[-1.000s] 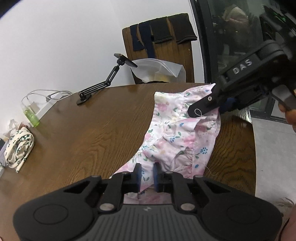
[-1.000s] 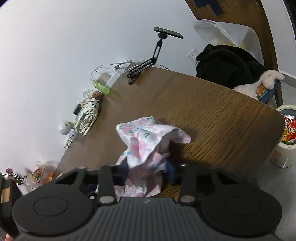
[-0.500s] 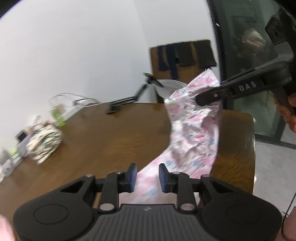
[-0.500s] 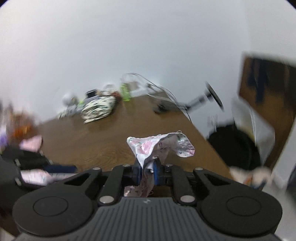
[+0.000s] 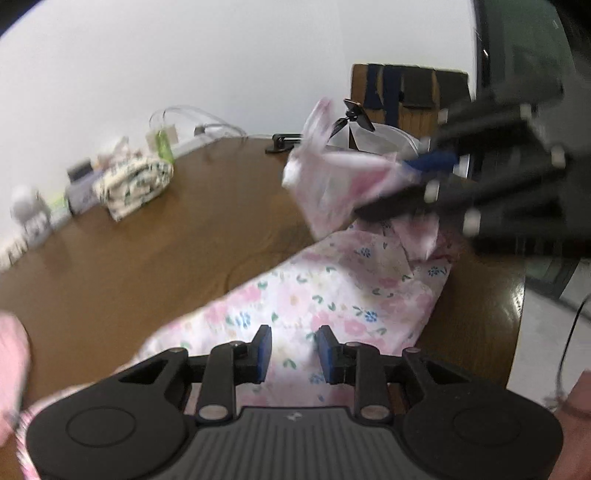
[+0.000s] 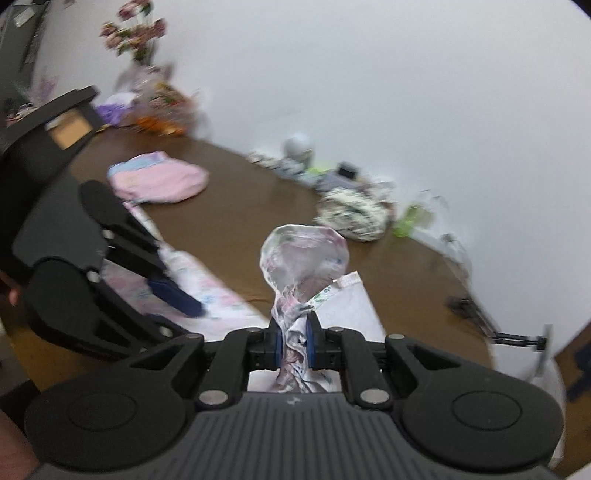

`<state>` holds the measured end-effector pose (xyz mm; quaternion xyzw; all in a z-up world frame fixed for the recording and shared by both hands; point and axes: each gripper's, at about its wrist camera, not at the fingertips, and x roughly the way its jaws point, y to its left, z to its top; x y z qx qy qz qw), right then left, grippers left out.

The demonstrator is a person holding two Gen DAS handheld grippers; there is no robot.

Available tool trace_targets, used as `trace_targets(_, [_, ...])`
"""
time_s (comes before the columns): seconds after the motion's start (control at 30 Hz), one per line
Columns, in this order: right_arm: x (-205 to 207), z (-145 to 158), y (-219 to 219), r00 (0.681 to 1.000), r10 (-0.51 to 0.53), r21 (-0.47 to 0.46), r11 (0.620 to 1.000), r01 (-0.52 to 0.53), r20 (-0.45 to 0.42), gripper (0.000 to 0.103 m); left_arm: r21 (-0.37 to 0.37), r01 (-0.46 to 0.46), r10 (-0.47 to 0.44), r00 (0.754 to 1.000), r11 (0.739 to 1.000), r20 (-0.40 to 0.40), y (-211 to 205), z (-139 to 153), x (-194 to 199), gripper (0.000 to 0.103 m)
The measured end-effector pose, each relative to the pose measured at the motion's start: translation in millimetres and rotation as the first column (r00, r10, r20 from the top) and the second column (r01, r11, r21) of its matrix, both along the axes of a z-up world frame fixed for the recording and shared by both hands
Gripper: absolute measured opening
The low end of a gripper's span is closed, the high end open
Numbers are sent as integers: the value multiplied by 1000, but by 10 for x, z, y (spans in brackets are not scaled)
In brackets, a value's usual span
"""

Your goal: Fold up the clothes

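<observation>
A pink floral garment (image 5: 325,291) lies stretched across the brown wooden table (image 5: 147,258). My left gripper (image 5: 293,350) is open just above its near part, with the cloth showing between the blue pads. My right gripper (image 6: 295,341) is shut on a bunched corner of the floral garment (image 6: 303,258) and holds it up above the table. In the left wrist view the right gripper (image 5: 417,173) is at the upper right with the lifted cloth. In the right wrist view the left gripper (image 6: 177,295) is at the left over the garment.
A folded pink garment (image 6: 159,179) lies at the far end of the table. A rolled white-and-green patterned cloth (image 5: 133,184) lies near the wall with small items and cables. A phone stand (image 5: 347,122) and a wooden chair (image 5: 406,96) stand behind the table. Flowers (image 6: 136,33) stand at the far corner.
My left gripper has let go of the garment and opened wider. My right gripper has swung the held corner up and across toward the left, over the table.
</observation>
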<state>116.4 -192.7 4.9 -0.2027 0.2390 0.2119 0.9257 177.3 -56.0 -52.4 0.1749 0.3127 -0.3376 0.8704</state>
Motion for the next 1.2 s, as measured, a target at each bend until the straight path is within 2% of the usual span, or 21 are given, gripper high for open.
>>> trace_targets(0.2, [-7, -196, 163, 995, 40, 12, 999, -39, -87, 11, -38, -43, 45, 998, 998, 47, 276, 113, -133, 26])
trace_targets(0.37, [44, -219, 17, 984, 62, 151, 988, -37, -167, 11, -120, -79, 88, 993, 990, 77, 430, 344, -150, 26])
trace_targets(0.47, [74, -229, -75, 974, 82, 237, 971, -30, -213, 13, -127, -100, 114, 987, 987, 113, 451, 464, -154, 26])
trace_targets(0.53, [95, -235, -136, 966, 97, 294, 956, -22, -242, 27, -119, -105, 120, 985, 987, 127, 441, 509, -138, 26])
trace_targets(0.57, [105, -238, -167, 961, 105, 321, 947, -18, -256, 31, -115, -105, 119, 984, 988, 131, 429, 524, -127, 26])
trace_targets(0.63, [126, -245, -228, 951, 123, 376, 927, -8, -283, 33, -106, -96, 110, 984, 990, 139, 385, 547, -93, 26])
trace_targets(0.73, [62, -76, -596, 950, 132, 529, 848, 40, -284, 33, -102, -71, 86, 985, 992, 150, 272, 589, -52, 26])
trace_targets(0.77, [31, -28, -697, 956, 116, 546, 836, 52, -269, 33, -103, -62, 78, 985, 993, 154, 231, 601, -40, 26])
trace_targets(0.8, [1, 15, -788, 963, 95, 554, 830, 63, -251, 33, -101, -53, 69, 985, 993, 158, 182, 605, -28, 26])
trace_targets(0.9, [-32, 16, -925, 980, -58, 451, 882, 140, -191, 33, -76, -18, 30, 987, 997, 158, -16, 568, 2, 25])
trace_targets(0.97, [35, -89, -918, 977, -114, 386, 905, 177, -180, 33, -45, 0, 7, 988, 999, 154, -164, 513, 16, 18])
trace_targets(1.0, [89, -151, -904, 976, -118, 374, 910, 180, -182, 33, -25, 7, -4, 988, 1000, 155, -235, 478, 16, 15])
trace_targets(1.2, [390, -449, -733, 973, -54, 359, 923, 135, -226, 22, 56, 15, -22, 991, 998, 128, -426, 249, 77, 13])
